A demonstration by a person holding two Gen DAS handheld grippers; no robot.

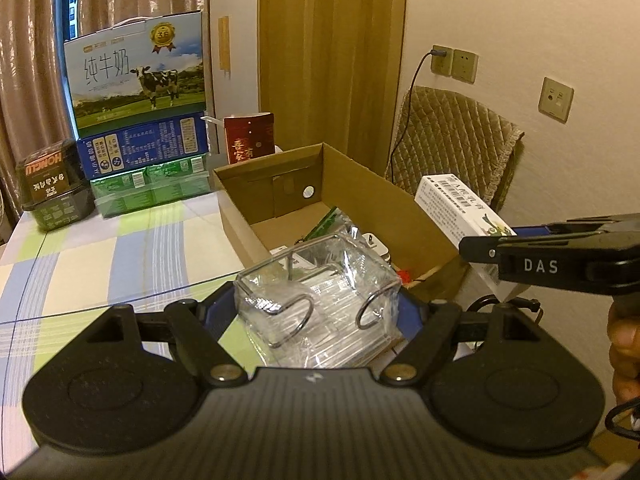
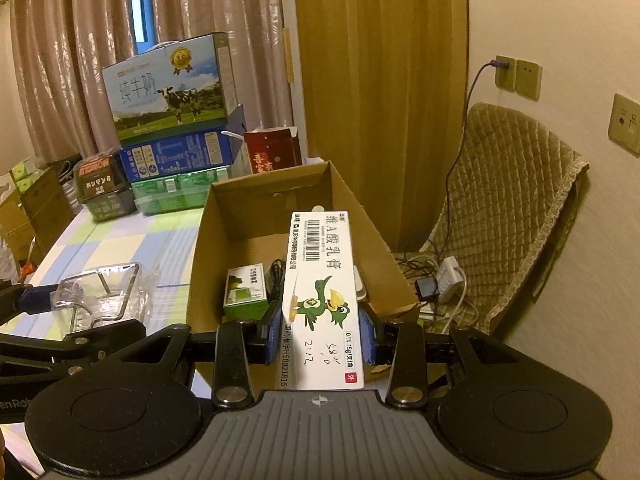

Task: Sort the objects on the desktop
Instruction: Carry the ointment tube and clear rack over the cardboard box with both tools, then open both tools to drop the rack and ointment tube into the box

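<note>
My left gripper [image 1: 318, 312] is shut on a clear plastic box with wire clips [image 1: 316, 292], held above the near edge of an open cardboard box [image 1: 240, 216]. My right gripper [image 2: 320, 336] is shut on a long white ointment carton with a green bird [image 2: 320, 280], held over the cardboard box [image 2: 208, 240]. The carton also shows at the right of the left wrist view [image 1: 460, 208], and the clear box at the left of the right wrist view [image 2: 100, 296]. Inside the cardboard box lie a small green and white box [image 2: 246, 292], a black cable and white items.
Stacked milk cartons [image 1: 140, 92] and a dark snack box [image 1: 52, 188] stand at the back of the checked tablecloth [image 1: 120, 248]. A red packet [image 1: 250, 136] is behind the cardboard box. A padded chair [image 2: 512, 208] with a power strip and cables sits to the right by the wall.
</note>
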